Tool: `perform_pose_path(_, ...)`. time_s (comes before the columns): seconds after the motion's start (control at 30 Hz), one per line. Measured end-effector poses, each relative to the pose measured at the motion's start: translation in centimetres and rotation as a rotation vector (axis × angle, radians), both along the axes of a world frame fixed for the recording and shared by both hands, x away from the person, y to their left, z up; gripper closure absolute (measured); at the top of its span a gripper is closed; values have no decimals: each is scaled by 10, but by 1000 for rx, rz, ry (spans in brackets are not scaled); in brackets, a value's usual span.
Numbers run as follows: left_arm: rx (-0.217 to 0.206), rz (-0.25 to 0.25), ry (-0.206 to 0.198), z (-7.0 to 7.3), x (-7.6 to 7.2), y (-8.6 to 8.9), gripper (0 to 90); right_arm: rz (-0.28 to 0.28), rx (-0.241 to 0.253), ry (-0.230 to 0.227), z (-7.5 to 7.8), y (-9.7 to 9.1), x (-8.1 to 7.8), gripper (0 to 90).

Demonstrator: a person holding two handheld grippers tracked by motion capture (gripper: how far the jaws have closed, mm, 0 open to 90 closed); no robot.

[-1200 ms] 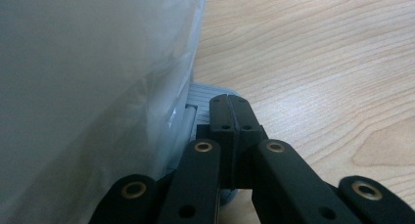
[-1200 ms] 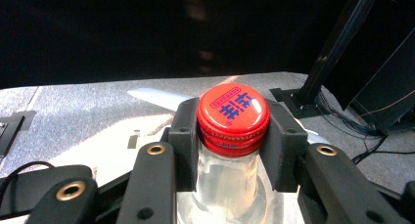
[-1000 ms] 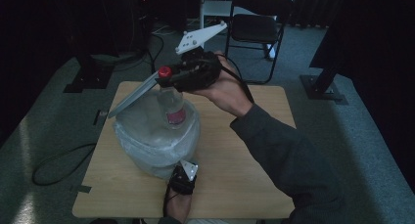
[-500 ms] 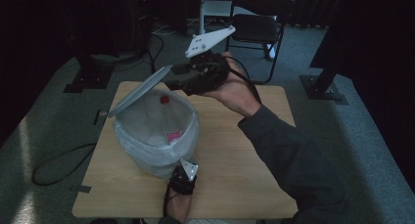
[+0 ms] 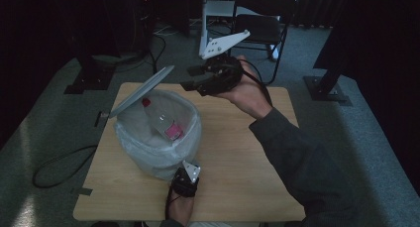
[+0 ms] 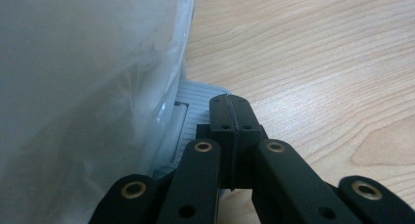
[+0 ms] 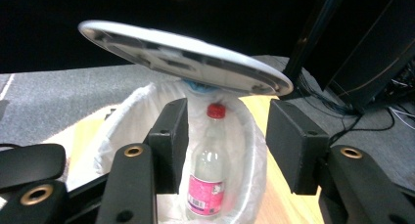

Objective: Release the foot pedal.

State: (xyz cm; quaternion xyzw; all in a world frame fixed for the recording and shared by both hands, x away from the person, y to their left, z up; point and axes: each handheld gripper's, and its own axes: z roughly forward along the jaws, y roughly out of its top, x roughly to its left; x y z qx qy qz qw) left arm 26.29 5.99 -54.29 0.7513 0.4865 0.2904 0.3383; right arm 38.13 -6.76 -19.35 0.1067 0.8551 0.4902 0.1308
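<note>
bin (image 5: 148, 157): lid (image 5: 141, 90) raised | contents: bottle (image 5: 166, 125), red cap

Black two-jaw left gripper (image 6: 229, 117) closed, jaws pressed together, tips over grey ribbed plastic pedal (image 6: 195, 106). Translucent white plastic bin liner (image 6: 83, 87) bulges at left. Light wooden tabletop (image 6: 313, 57) at right.

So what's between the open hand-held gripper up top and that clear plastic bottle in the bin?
Nothing: in the right gripper view, the right hand-held gripper looks straight at the red-capped clear bottle.
</note>
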Motion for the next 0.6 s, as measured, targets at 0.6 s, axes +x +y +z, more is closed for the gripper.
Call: perform_pose_path(0.6,-6,3,-4,0,0,0,900,-65,22,21,-23,-16,32,455)
